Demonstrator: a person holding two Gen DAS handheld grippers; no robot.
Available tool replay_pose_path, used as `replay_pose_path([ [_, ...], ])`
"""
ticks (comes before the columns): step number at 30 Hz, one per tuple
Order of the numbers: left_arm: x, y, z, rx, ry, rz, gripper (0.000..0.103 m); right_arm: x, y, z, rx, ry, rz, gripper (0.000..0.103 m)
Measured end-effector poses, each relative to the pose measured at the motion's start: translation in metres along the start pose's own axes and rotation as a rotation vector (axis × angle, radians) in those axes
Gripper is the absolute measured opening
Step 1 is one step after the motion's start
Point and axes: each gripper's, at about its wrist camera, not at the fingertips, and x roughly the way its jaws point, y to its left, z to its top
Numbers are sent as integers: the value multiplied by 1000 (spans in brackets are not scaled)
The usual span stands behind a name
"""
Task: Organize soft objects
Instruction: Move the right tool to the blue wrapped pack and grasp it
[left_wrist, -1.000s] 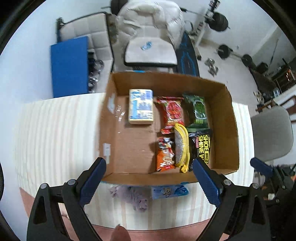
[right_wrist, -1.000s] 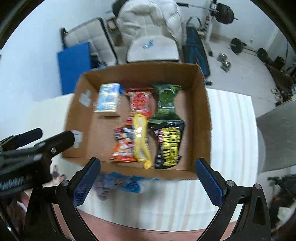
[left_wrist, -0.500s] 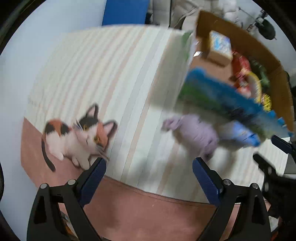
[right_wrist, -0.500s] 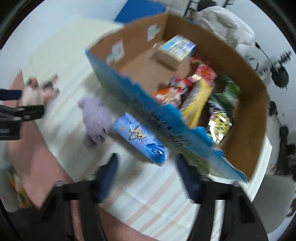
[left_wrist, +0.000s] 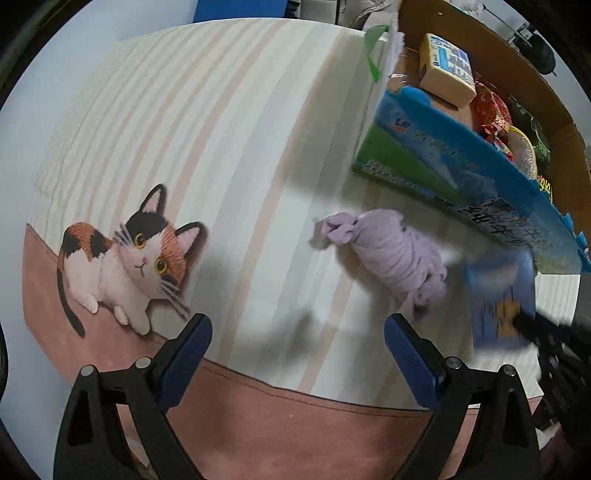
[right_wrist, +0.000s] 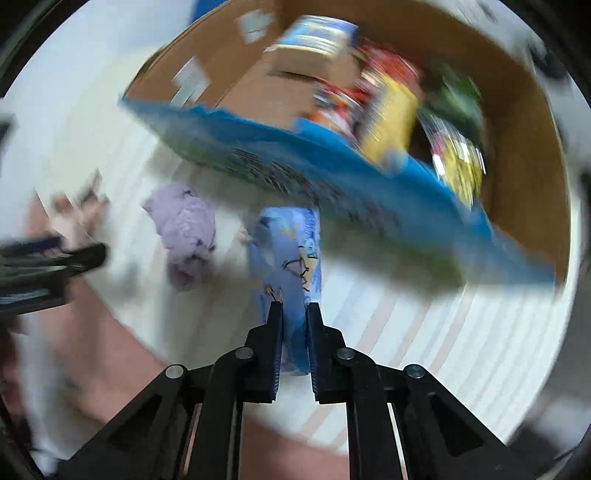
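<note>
My right gripper (right_wrist: 294, 314) is shut on a blue soft pack (right_wrist: 286, 251) printed with cartoon figures, just in front of the cardboard box (right_wrist: 535, 122). The pack shows blurred in the left wrist view (left_wrist: 500, 295). A lilac knotted cloth (left_wrist: 391, 258) lies on the striped mat beside the box; it also shows in the right wrist view (right_wrist: 184, 229). My left gripper (left_wrist: 297, 345) is open and empty, low over the mat, with the cloth just beyond its right finger. The box (left_wrist: 461, 147) holds several snack packs and a yellow-blue block (left_wrist: 447, 70).
The mat has a printed calico cat (left_wrist: 122, 254) at the left and a pink border (left_wrist: 295, 413) along the near edge. The box's blue printed front wall (left_wrist: 480, 177) stands close over the cloth and pack. The left gripper appears at the left edge of the right wrist view (right_wrist: 48, 266).
Both grippers dropped from above the box to the mat in front of it. The right gripper shut on the blue pack. The left gripper stayed open and neared the lilac cloth.
</note>
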Motion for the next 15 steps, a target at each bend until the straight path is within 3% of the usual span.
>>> replay_pose_path([
  [3, 3, -10, 10, 7, 17, -22, 96, -5, -46, -33, 248, 42, 187, 13],
  [5, 11, -17, 20, 10, 35, -36, 96, -4, -61, -56, 353, 58, 246, 13],
  [10, 38, -30, 44, -51, 125, -145, 96, 20, -104, -100, 543, 107, 292, 17],
  [12, 52, -35, 50, -86, 176, -195, 96, 27, -111, -111, 568, 120, 287, 27],
  [15, 64, -44, 53, -92, 196, -199, 92, 27, -113, -114, 527, 112, 240, 62],
])
